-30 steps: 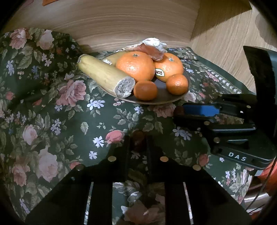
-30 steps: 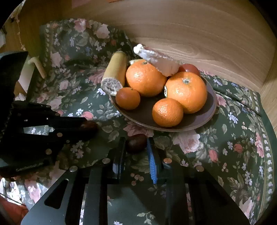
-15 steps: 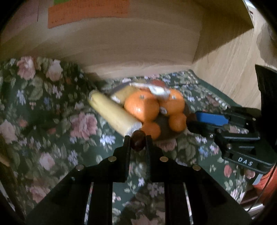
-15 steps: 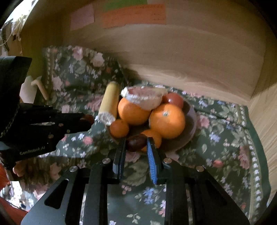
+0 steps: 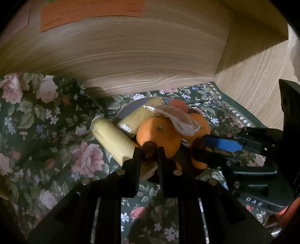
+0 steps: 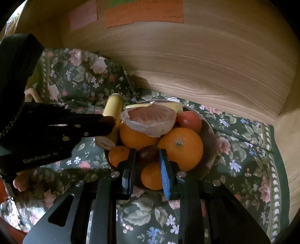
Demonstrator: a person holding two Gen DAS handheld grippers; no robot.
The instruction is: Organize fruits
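Note:
A brown plate (image 6: 211, 150) on the flowered cloth holds two big oranges (image 6: 181, 145), small mandarins (image 6: 118, 155), cut banana pieces (image 5: 114, 142), a pomelo segment (image 6: 150, 120) and a red fruit (image 6: 189, 120). My left gripper (image 5: 149, 154) is shut on a small dark red-brown fruit (image 5: 149, 153), lifted in front of the plate's near left side. My right gripper (image 6: 147, 155) is shut on a second such dark fruit (image 6: 148, 153), over the plate's near edge. Each gripper shows in the other's view: the left gripper (image 6: 108, 123) beside the banana, the right gripper (image 5: 200, 148) beside the oranges.
A wooden wall (image 5: 150, 56) with paper notes (image 6: 144, 11) runs close behind the plate, and a side panel (image 5: 253, 65) closes the right. The bunched cloth (image 5: 46, 112) rises at the left. A hand (image 6: 20, 182) shows at the lower left.
Both grippers have lifted off the cloth, each with its dark fruit, and come closer to the plate. The fruit pile now sits right behind the fingertips.

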